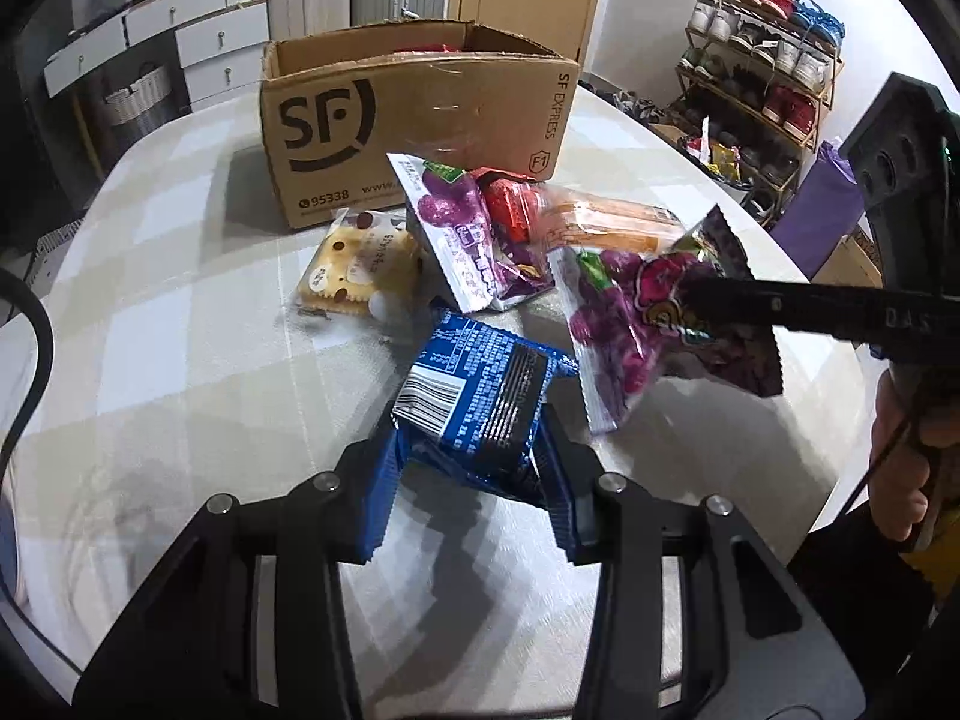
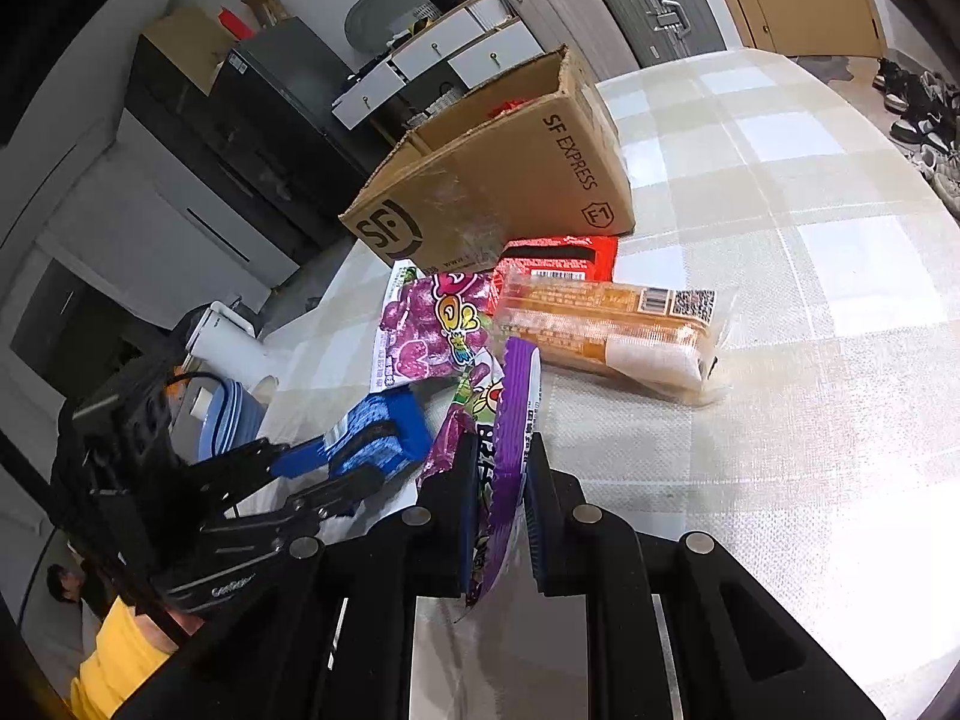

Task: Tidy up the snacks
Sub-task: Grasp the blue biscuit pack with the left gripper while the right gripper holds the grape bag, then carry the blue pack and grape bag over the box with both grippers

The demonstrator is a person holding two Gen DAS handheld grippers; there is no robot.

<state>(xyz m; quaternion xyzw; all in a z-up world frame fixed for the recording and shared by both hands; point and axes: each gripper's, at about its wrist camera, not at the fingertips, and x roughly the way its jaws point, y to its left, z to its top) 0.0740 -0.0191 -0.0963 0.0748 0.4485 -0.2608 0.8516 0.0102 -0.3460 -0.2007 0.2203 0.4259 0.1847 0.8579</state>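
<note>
Your left hand-held gripper [image 1: 474, 468] clamped the blue packet [image 1: 480, 402], long axis pointing away; your right hand-held gripper [image 2: 498, 510] clamped the purple packet [image 2: 510, 420] edge-on.

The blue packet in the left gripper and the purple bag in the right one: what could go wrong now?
1. The left gripper pinches the blue packet only at its lower end, so it might slip or swing.
2. The right gripper holds the purple grape bag by an edge; it hangs over the remaining snacks and could drag them.
3. The cardboard box has upright flaps that could catch a hanging bag.
</note>
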